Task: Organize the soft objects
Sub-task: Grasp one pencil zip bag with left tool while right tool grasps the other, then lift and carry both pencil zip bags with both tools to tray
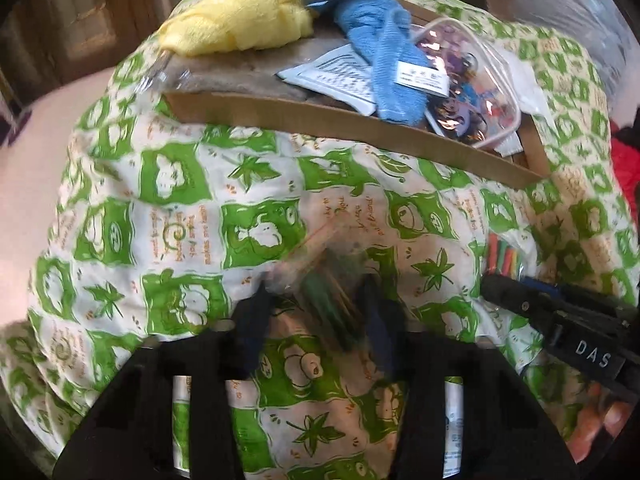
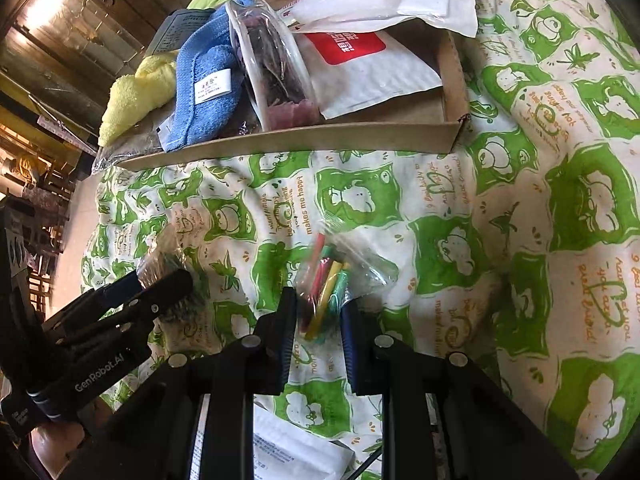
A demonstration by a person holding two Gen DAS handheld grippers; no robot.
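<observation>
A shallow cardboard tray (image 1: 360, 126) (image 2: 304, 140) lies on a green-and-white quilt (image 1: 180, 184) (image 2: 560, 200). In it are a yellow towel (image 1: 244, 16) (image 2: 136, 92), a blue towel (image 1: 384, 64) (image 2: 208, 80), a clear pouch of dark trinkets (image 1: 472, 92) (image 2: 272, 68) and white packets (image 2: 372, 68). My left gripper (image 1: 316, 300) (image 2: 164, 280) is shut on a clear bag of dark sticks (image 1: 324, 276) (image 2: 176, 264). My right gripper (image 2: 318, 312) (image 1: 500, 280) has its jaws around a clear bag of coloured sticks (image 2: 328, 284) (image 1: 504, 252), gripping it.
A white paper sheet (image 2: 296, 448) lies on the quilt under my right gripper. A wooden cabinet (image 2: 68, 12) stands at the far left beyond the bed. Red cloth (image 1: 624, 168) shows at the quilt's right edge.
</observation>
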